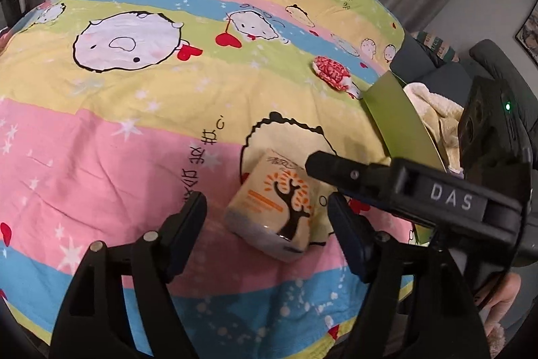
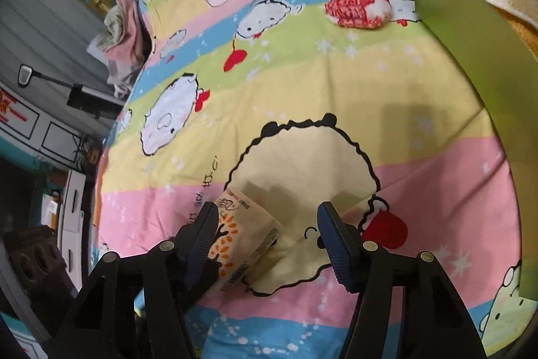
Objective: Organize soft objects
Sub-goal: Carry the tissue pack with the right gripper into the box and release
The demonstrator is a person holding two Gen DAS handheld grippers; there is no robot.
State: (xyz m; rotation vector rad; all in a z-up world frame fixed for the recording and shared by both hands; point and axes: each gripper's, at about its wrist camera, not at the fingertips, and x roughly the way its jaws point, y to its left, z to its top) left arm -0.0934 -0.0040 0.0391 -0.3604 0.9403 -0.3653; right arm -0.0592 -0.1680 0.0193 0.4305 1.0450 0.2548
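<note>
A: Start with the left wrist view. The left gripper (image 1: pixel 267 231) hangs over the bedspread (image 1: pixel 101 140) with its jaws apart, and the tissue pack (image 1: pixel 272 211) lies between its fingers, nearer the right one. Neither pad touches it as far as I can see.

B: And the right gripper (image 1: pixel 322 164) reaches in from the right side, its finger tip over the pack's far corner. So which hand takes it?

A: Hard to say. I'd let only one close, or they will foul each other.

B: Beyond the fingers, up and to the right, I see the red patterned pouch (image 1: pixel 333 73) and the green box (image 1: pixel 400 120) with a cream fleece (image 1: pixel 433 110) in it.

A: Likely the place for soft things. Now the right wrist view: the right gripper (image 2: pixel 267 244) has its jaws apart too, and the tissue pack (image 2: pixel 242 244) sits against its left finger, partly behind it, off centre.

B: Then shift that gripper left until the pack is centred before closing.

A: Yes, and squeeze gently; the pack looks soft and will crumple. The green box (image 2: pixel 470 32) is far up to the right, past the pouch (image 2: pixel 356 10).
</note>
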